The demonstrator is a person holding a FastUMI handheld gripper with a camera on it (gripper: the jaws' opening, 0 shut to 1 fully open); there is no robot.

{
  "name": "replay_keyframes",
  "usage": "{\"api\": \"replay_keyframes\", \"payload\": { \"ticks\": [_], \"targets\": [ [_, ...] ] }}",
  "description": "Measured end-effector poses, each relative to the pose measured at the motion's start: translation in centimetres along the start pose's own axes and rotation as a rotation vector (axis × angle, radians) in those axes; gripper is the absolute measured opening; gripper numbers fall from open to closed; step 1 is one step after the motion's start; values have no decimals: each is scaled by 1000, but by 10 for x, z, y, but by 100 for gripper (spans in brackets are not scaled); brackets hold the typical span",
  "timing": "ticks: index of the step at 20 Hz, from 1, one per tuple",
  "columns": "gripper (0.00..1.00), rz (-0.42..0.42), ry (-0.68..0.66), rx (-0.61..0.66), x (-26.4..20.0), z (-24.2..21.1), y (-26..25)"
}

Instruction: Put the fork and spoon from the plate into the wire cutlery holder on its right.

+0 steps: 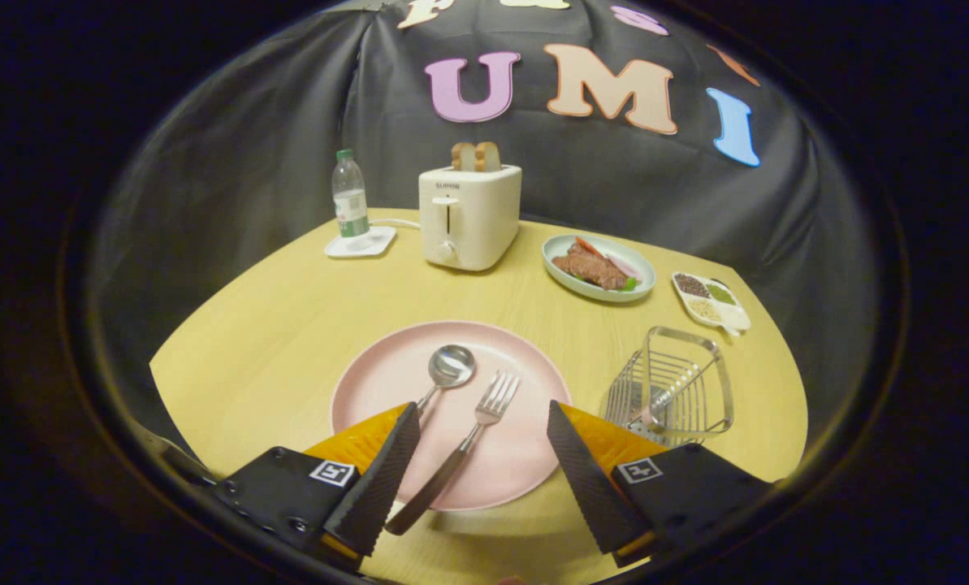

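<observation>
A pink plate (pixel 395 382) lies on the yellow table just ahead of my fingers. On it rest a metal spoon (pixel 449 366) and a metal fork (pixel 484 414), side by side, heads pointing away from me. The fork's dark handle runs back between my fingers; the spoon's handle passes behind the left finger (pixel 382 475). My gripper (pixel 482 416) is open, hovering over the near part of the plate, touching neither utensil. The wire cutlery holder (pixel 679 386) stands on the table to the right of the plate, beyond the right finger (pixel 586 471).
Farther back stand a white toaster (pixel 469 215) holding bread slices, a water bottle (pixel 350 195) on a white coaster, a green plate of food (pixel 599 268), and a small divided dish of seasonings (pixel 710 301). The table's edge curves close behind the holder.
</observation>
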State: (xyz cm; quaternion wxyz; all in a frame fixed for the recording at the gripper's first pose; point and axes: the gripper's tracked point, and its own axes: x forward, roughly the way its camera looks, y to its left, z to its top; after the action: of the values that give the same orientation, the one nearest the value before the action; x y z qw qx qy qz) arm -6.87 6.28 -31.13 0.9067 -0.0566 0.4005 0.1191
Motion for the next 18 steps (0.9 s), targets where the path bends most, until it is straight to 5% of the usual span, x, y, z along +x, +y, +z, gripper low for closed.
{"api": "replay_keyframes", "payload": {
  "ticks": [8,18],
  "targets": [
    [100,-13,140,-66,11,-36,5],
    [45,0,230,-73,18,-49,16]
  ]
}}
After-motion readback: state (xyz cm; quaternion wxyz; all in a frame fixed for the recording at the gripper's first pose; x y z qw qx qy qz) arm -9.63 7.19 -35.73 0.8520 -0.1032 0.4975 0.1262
